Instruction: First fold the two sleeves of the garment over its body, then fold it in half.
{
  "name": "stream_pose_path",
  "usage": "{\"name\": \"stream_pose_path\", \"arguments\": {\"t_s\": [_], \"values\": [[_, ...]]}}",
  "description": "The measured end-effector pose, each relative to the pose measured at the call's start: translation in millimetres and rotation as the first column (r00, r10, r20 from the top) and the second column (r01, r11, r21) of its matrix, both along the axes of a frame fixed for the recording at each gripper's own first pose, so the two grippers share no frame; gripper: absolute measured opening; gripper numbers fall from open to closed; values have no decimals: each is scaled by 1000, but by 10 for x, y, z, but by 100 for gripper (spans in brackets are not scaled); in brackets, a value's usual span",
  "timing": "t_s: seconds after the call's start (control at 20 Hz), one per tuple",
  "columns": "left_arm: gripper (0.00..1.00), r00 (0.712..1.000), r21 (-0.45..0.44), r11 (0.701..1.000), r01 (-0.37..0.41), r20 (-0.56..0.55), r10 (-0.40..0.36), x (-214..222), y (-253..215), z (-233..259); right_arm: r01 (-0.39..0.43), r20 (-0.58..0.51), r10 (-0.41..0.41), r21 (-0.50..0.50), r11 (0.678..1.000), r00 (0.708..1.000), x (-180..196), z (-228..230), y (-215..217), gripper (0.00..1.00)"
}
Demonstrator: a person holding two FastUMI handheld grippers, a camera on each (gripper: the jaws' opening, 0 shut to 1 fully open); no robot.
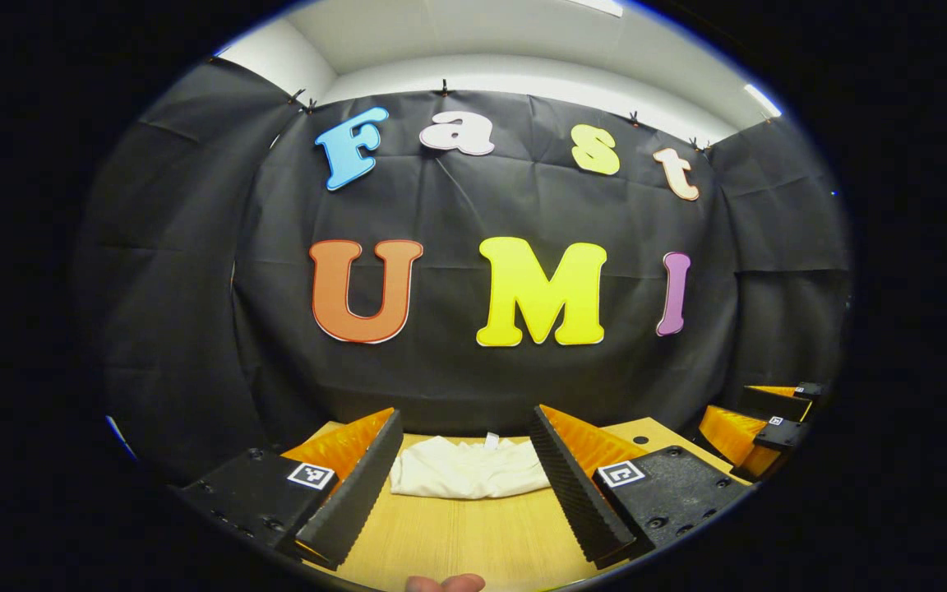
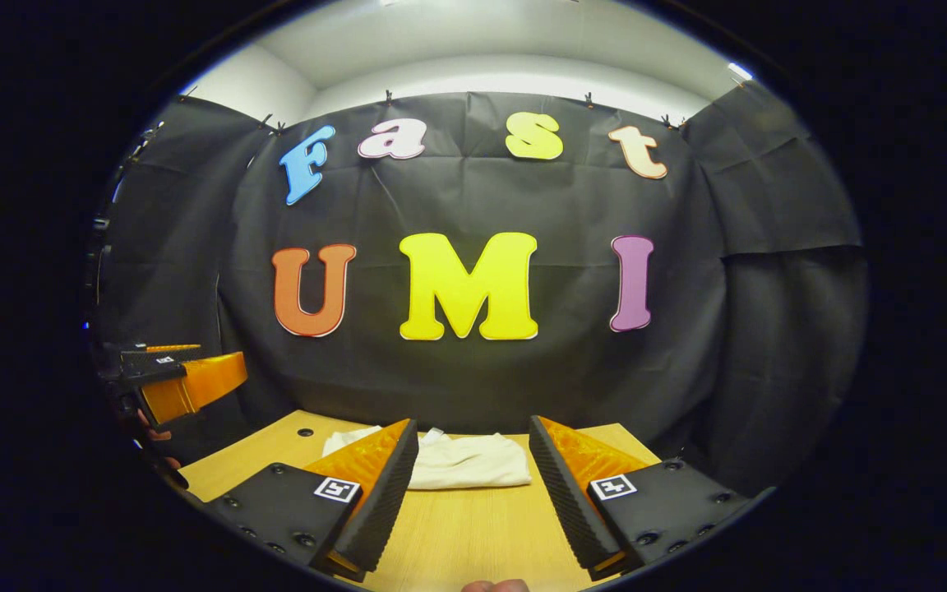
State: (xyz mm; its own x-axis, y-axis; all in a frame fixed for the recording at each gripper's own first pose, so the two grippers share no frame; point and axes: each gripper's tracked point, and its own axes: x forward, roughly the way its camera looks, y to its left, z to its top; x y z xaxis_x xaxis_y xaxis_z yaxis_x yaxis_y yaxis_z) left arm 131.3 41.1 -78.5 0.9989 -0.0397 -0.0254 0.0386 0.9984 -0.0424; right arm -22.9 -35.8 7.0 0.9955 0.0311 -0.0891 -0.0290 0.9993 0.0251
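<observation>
Our left gripper [image 1: 467, 485] had its jaws spread wide with nothing between them, and our right gripper [image 2: 473, 493] was spread the same way, also empty. Both hovered above the wooden surface [image 1: 482, 543], on the near side of the garment [image 1: 469, 469], apart from it and not touching the cloth.

The garment lay as a compact pale bundle toward the far edge of the surface, just in front of the black booth wall [image 2: 473, 370]. It looked folded already: no sleeve stuck out, and the near edge read as a rounded fold. We judged the task at or close to its end, though we could not tell from this low angle whether the layers sat square.

If a final touch was needed, we judged it best to come in low from the near side, pinch only the top layer at a corner, and drag lightly so the stack beneath did not shift.

Bare wood stretched between the jaws and the garment, giving open room for an approach. Beyond the garment the wall stood close, so little space remained there. A small hole [image 2: 305, 432] marked the surface to the garment's left.
</observation>
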Motion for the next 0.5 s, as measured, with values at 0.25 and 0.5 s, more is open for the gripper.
{"name": "stream_pose_path", "arguments": {"t_s": [0.25, 0.5], "values": [[100, 1000, 8, 1000, -6, 8, 5, -18, -16, -1, -1, 9, 1, -3, 1000, 1000, -4, -19, -36, 86], [100, 1000, 15, 1000, -4, 4, 4, -14, -48, -26, 7, 33, -8, 9, 1000, 999, 2, 51, -81, 86]]}}
